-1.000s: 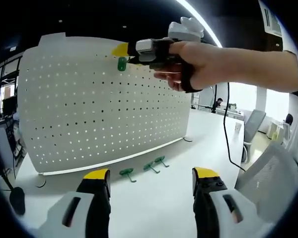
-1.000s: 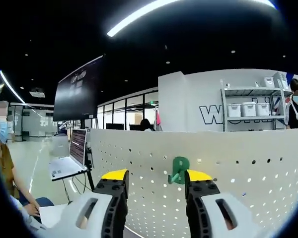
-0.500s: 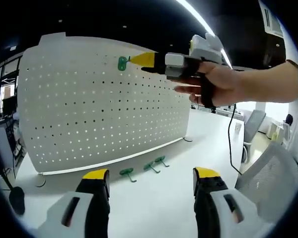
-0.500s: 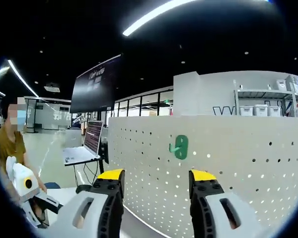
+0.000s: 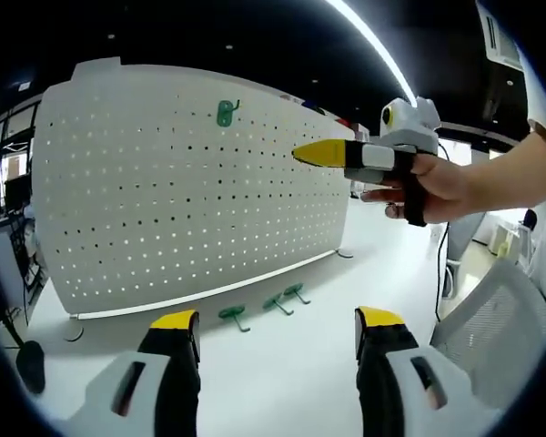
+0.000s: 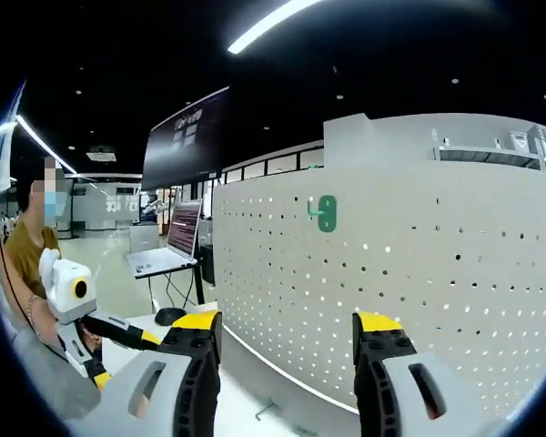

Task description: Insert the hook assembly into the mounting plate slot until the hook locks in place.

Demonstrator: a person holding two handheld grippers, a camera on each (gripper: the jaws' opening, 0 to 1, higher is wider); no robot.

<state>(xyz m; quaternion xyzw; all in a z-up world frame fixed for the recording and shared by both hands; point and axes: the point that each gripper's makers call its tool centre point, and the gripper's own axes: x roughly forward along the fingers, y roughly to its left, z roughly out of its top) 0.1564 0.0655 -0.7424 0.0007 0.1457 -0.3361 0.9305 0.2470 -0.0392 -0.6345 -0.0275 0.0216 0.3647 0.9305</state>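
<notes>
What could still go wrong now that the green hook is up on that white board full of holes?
The green hook hangs high on the pegboard with the right gripper apart from it; if it did not lock fully, it might drop out.

Three more hooks lie on the table at the board's foot. The left gripper, hanging open above the table near them, could knock them if moved carelessly.

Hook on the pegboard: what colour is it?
Green hook on the white pegboard; clearest in the right gripper view.

Both views — toward pegboard (image 5: 191, 182)
</notes>
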